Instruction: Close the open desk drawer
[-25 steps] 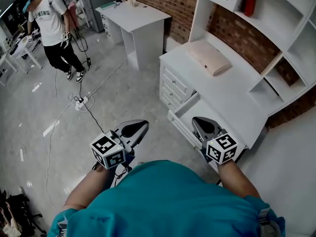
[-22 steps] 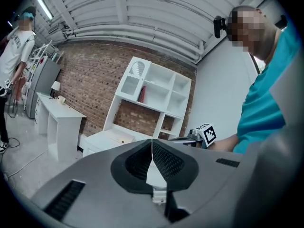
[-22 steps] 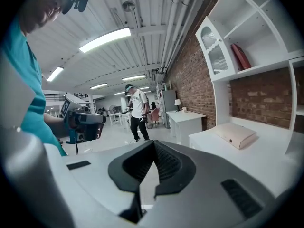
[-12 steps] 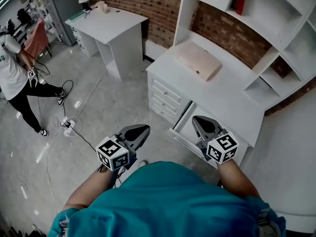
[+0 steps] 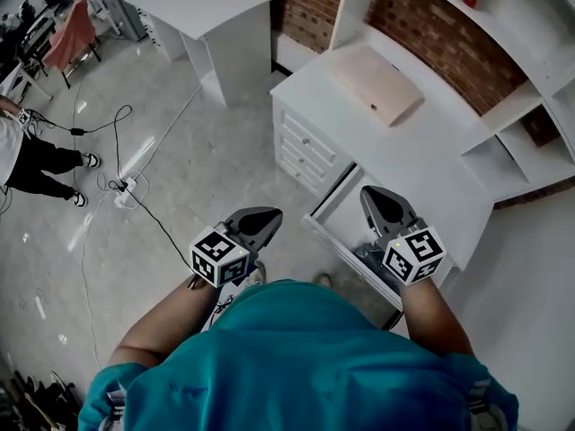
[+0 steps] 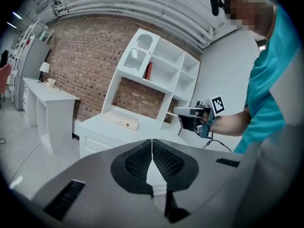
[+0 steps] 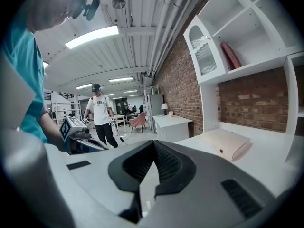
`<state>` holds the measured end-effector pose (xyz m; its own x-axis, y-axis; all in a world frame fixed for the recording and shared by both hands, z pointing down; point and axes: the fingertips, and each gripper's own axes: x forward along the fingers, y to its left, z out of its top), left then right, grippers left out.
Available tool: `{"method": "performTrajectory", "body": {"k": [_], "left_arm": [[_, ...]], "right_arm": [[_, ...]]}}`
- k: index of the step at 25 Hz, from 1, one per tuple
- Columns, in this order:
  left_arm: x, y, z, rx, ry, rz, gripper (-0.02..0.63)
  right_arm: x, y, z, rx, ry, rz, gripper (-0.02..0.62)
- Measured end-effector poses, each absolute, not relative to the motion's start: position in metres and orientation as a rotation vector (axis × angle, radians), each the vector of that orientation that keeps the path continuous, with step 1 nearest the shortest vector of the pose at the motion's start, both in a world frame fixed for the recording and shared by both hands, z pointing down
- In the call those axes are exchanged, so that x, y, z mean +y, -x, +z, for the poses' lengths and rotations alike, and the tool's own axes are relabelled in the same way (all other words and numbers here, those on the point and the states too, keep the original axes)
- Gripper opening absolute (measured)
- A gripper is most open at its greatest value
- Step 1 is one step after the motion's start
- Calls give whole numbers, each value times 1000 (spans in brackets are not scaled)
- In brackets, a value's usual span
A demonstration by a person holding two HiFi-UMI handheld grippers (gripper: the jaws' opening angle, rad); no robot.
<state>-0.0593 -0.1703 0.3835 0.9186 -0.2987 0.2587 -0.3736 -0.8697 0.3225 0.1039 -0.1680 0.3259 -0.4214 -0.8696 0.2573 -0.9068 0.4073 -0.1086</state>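
Both pairs of jaws are closed on nothing, the right gripper (image 5: 379,203) hanging over the open drawer (image 5: 338,206), which juts from the white worktop (image 5: 431,164) bearing a flat pink box (image 5: 377,83), and the left gripper (image 5: 258,221) over the floor (image 5: 211,155) beside it, near a trailing cable (image 5: 158,216).

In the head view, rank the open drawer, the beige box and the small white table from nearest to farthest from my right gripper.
1. The open drawer, right beneath the right gripper.
2. The beige box, lying on the desk top beyond the drawer.
3. The small white table, farthest, at the view's upper left.
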Motion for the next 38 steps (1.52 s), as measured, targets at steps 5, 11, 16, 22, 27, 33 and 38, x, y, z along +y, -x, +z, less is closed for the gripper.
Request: {"method": "performTrajectory", "body": {"k": [5, 11, 16, 22, 27, 33, 38], "left_arm": [[-150, 34, 427, -498, -2693, 387, 17], [-145, 15, 492, -490, -2673, 527, 17], [-148, -5, 546, -474, -2735, 668, 17], [-138, -27, 613, -419, -2742, 794, 17], [-124, -37, 651, -391, -2759, 879, 17], [-125, -49, 667, -435, -2801, 852, 17], [-126, -56, 668, -446, -2812, 828, 17]], "right_arm": [[-164, -113, 341, -2543, -1536, 358, 21], [-166, -119, 357, -2555, -1536, 334, 21], [-169, -135, 381, -2523, -1601, 371, 21], [-161, -149, 399, -2502, -1691, 439, 21], [-158, -151, 401, -2513, -1701, 438, 21], [-153, -157, 413, -2490, -1722, 424, 21], [-146, -167, 417, -2477, -1756, 448, 21]]}}
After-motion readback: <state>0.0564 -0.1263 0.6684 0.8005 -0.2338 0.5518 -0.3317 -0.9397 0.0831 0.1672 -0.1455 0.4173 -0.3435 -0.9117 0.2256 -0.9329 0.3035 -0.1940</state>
